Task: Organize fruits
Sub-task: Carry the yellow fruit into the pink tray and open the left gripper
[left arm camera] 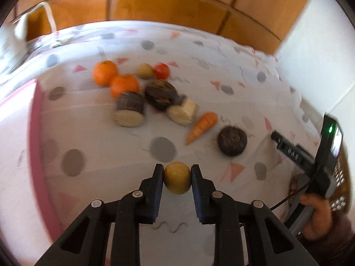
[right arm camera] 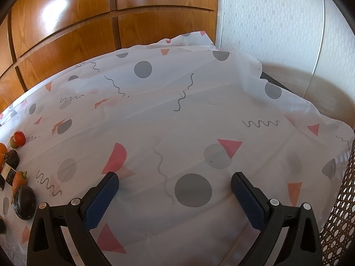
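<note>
The left gripper (left arm camera: 177, 178) is clamped on a small round yellow-brown fruit (left arm camera: 177, 180), a blue-faced pad pressing each side of it, over the white tablecloth printed with grey dots, pink triangles and squiggles (left arm camera: 133, 150). Just ahead of its fingertips lies a bare stretch of cloth. Beyond that and a little to the right lie an orange carrot (left arm camera: 202, 126) and a dark round fruit (left arm camera: 232, 140), close together but apart. Further ahead sits a tight cluster: two oranges (left arm camera: 115, 78) touching each other, a dark-skinned cut log piece (left arm camera: 129, 112), a dark brown lump (left arm camera: 160, 94), a pale cut chunk (left arm camera: 183, 113), a second small yellowish fruit (left arm camera: 145, 71) and a red tomato (left arm camera: 161, 71). To the left of the gripper runs the pink rim of a tray (left arm camera: 36, 119), near its left finger. Far ahead, the cloth's edge meets brown wooden cabinet doors (left arm camera: 168, 4).

The right gripper (right arm camera: 175, 185) stands wide open with nothing between its pads, over open cloth. Ahead and to its right the cloth is clear up to its draped edge by the white wall (right arm camera: 277, 22); the produce lies off to its left.
</note>
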Demonstrator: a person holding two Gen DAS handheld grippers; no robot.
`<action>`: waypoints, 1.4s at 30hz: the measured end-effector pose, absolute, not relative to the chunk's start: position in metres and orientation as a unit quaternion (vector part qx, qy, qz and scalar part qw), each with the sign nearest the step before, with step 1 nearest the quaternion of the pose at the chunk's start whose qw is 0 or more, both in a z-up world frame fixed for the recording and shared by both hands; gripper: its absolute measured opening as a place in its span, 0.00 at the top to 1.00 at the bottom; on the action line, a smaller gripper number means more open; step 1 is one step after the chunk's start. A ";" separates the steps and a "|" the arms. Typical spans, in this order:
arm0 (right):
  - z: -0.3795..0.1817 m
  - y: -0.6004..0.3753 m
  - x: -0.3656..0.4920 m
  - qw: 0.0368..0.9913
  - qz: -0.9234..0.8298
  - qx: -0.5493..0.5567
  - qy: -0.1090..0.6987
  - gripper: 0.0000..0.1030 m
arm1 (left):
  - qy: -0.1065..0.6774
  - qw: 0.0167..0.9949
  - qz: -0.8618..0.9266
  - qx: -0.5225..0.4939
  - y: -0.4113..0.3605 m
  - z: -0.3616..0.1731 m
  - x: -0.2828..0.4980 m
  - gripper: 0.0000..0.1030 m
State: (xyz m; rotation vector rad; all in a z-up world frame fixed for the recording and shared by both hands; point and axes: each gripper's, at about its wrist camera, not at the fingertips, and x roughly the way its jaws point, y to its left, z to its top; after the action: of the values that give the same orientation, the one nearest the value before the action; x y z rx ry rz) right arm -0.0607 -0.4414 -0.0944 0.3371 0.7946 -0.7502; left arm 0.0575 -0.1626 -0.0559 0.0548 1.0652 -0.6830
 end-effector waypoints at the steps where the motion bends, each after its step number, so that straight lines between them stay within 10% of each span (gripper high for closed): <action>1: -0.094 -0.441 -0.061 0.841 -0.355 0.159 0.376 0.00 | 0.492 0.811 -0.316 0.014 -0.154 -0.050 0.059 0.76; 27: -0.093 -0.440 -0.060 0.839 -0.357 0.158 0.379 0.00 | 0.469 0.873 -0.019 -0.133 0.066 -0.059 0.118 0.75; 42: -0.093 -0.440 -0.059 0.838 -0.357 0.157 0.381 0.00 | 0.442 0.886 0.004 -0.143 0.086 -0.038 0.080 0.53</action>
State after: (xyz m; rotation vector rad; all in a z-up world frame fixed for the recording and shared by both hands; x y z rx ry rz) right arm -0.0594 -0.4401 -0.0933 0.3319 0.8066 -0.7549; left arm 0.0800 0.0855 -0.0382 -0.2983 0.9189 0.0085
